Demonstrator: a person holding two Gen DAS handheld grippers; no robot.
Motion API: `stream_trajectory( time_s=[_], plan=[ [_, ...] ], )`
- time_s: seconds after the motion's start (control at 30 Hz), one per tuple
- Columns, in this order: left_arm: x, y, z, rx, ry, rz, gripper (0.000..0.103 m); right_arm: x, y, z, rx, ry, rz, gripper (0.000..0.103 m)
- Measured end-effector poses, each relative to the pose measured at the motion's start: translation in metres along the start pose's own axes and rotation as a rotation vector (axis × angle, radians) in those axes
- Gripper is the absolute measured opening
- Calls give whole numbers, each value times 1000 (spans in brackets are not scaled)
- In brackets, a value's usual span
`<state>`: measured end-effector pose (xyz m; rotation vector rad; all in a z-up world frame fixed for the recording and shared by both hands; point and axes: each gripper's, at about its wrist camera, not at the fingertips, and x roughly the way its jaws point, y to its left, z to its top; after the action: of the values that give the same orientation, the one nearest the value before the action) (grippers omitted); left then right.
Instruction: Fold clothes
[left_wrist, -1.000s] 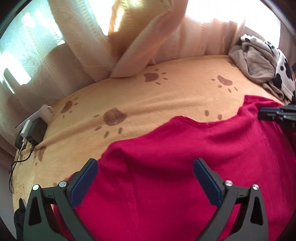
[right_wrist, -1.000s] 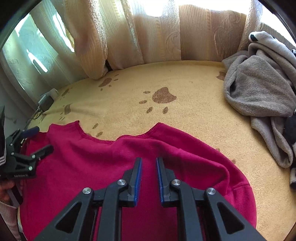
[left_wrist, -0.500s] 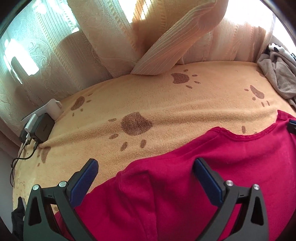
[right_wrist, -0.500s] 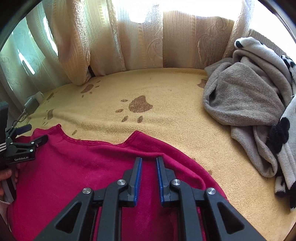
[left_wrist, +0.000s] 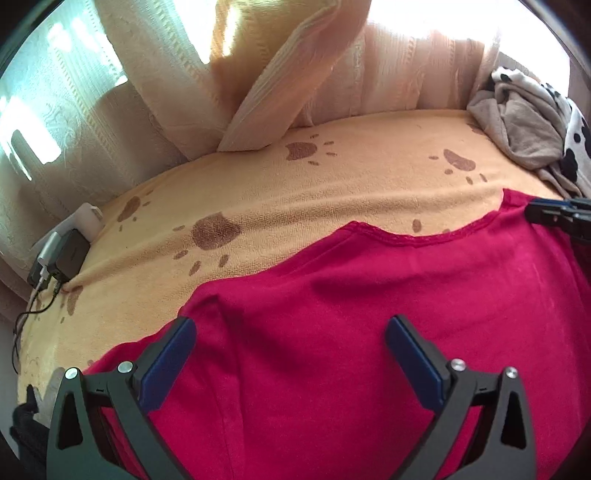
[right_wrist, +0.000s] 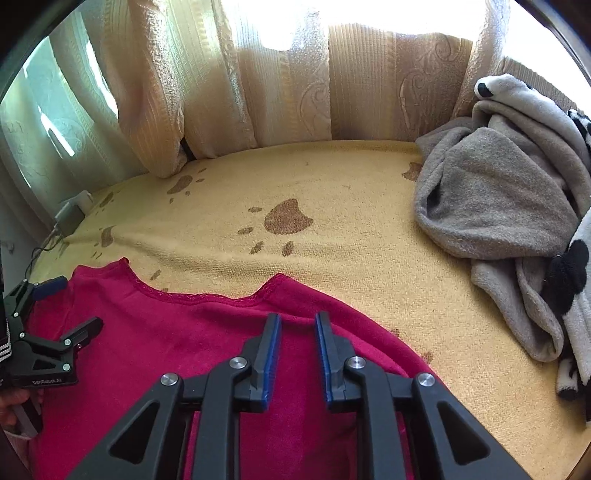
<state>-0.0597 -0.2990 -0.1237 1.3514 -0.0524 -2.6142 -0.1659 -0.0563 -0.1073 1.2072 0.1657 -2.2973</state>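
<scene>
The red top (left_wrist: 369, 314) is lying spread on the bed (right_wrist: 332, 192), neckline (left_wrist: 410, 238) facing the curtains (right_wrist: 280, 85), its body running back under both cameras. The left gripper (left_wrist: 291, 349) is hovering over the shoulder on its side with its fingers spread wide and nothing between them. The right gripper (right_wrist: 297, 354) is sitting low over the other shoulder, just behind the neckline, its fingers drawn near together with a narrow gap; whether any cloth is caught in that gap I cannot tell.

The flat, open lie fits either a garment being smoothed ahead of folding or one mid-fold, so the step is only a judgement: the two shoulders are being worked. To do that well, each gripper should be taking the shoulder seam itself, both layers together, at matching spots either side of the neckline, so the fabric is lifting evenly rather than twisting. The soft knit will likely sag between the two holds, so keeping it taut matters.

Beyond the neckline, the paw-print blanket is giving a broad bare stretch toward the curtains. To the right of the neckline a grey and spotted heap of clothes (right_wrist: 506, 206) is lying near the sleeve edge, limiting swing that way. Left of the neckline, chargers and cables (left_wrist: 61, 258) are sitting at the bed's edge, well apart from the top.
</scene>
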Motion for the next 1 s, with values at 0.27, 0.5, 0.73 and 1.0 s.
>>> stream_trajectory(
  time_s=[0.27,0.5,0.73,1.0],
  plan=[
    [2,4,-6,-41,-4,-46,103,3,44,-15,-239,2,-64,80],
    [-39,-9,-31,-8,3,-97,103,-59,10,-22,-54,-60,-8,80],
    [-80,-27,-62,39,2,-145,103,-119,35,-77,-88,-34,99,81],
    [-88,-38,-115,54,32,-136,103,-101,78,-143,-237,68,30,82]
  ],
)
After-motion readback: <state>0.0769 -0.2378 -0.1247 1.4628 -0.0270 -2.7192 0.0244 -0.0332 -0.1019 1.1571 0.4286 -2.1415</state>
